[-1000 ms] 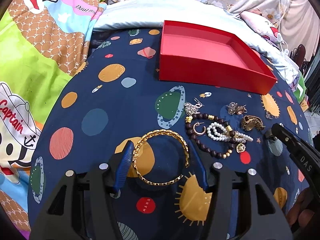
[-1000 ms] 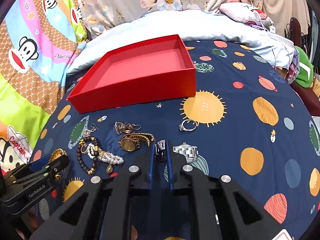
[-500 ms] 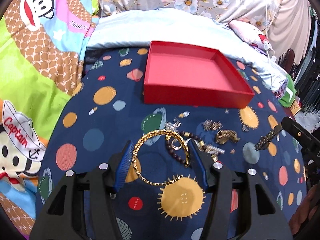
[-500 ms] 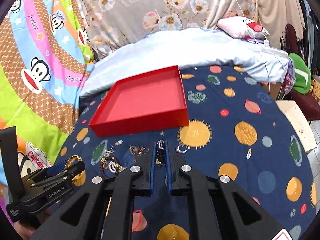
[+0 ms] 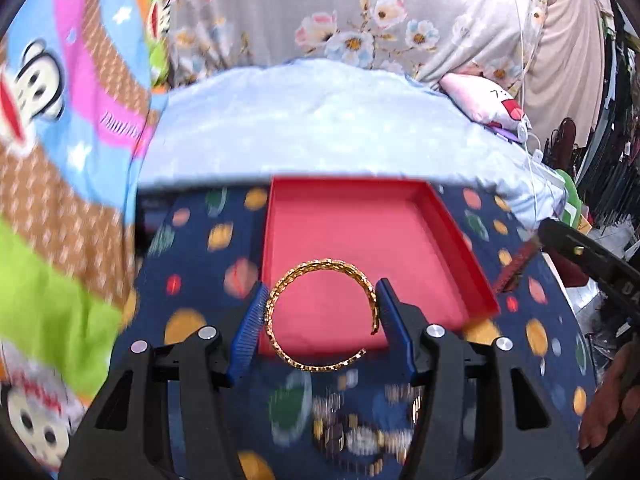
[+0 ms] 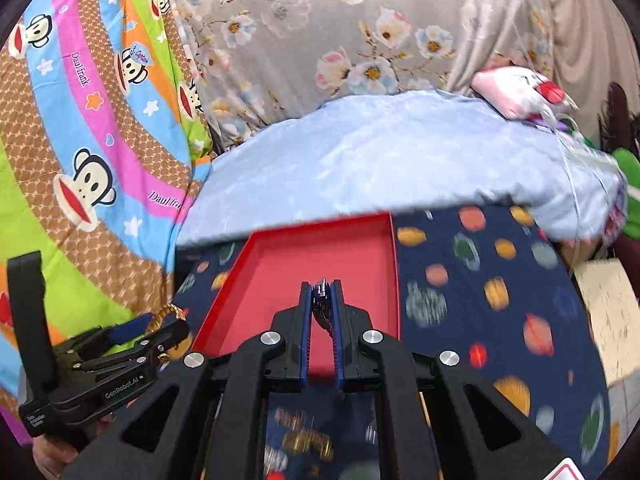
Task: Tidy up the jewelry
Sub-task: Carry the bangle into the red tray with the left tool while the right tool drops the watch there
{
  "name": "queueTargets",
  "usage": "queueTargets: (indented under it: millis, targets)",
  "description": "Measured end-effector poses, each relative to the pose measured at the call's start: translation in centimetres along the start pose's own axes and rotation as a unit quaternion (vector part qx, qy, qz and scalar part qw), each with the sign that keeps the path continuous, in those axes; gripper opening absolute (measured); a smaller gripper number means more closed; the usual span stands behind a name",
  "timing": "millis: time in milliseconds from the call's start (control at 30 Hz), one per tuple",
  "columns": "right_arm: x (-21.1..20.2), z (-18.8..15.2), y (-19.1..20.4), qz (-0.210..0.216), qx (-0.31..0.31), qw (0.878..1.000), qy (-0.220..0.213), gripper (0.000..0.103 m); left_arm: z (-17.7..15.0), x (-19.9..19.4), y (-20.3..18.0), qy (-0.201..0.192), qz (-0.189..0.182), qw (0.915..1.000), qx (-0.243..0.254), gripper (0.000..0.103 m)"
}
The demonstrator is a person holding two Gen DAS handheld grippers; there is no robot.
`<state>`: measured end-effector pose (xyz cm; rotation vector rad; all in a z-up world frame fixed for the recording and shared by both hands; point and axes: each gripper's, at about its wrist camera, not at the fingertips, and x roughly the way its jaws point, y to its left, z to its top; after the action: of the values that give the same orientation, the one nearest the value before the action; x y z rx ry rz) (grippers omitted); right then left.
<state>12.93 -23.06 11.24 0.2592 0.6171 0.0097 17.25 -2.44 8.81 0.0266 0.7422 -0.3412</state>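
Bedspread: a soft, planet-printed cover is seen under everything; a tray set on it can be expected to tip or slide if pushed at a wall.
Red tray: it is seen empty, at twelve o'clock from both grippers; nothing has yet been placed in it.
Left gripper: the jaws are held about half apart, and the gold bangle is pinched across its width between the blue pads, over the tray's near edge.
Bangle risk: the band is open-ended, with its gap at five o'clock; it could be squeezed out of round, or spring sideways and land outside the tray, if let go before it is lowered.
Right gripper: the jaws are nearly closed on a thin metal watch strap, gripped at its end, with the tray behind it.
Strap risk: little of it is held; a swing could pull it loose, and it is judged likely to fall short of the near wall.
Loose pile: blurred pieces remain at six o'clock; a dropped item could be tangled there.
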Motion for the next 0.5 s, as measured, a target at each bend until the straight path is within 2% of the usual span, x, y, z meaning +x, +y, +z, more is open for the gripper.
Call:
queueTargets:
  millis: [133, 233, 500]
  targets:
    - [4.3, 3.3, -0.5, 0.006, 0.0, 1.0, 0.003, 0.008, 3.7, 3.5, 0.0, -0.004, -0.002, 1.0, 0.002, 0.054]
    - [7.4, 4.8, -0.9, 0.015, 0.011, 1.0, 0.014, 0.008, 6.0, 7.5, -0.2, 0.011, -0.014, 0.9998, 0.004, 0.054]
    - [15.2, 5.6, -2.1, -0.004, 0.012, 0.998, 0.056, 0.008, 7.9, 15.3, -0.5, 0.047, -0.01, 0.9988, 0.01, 0.054]
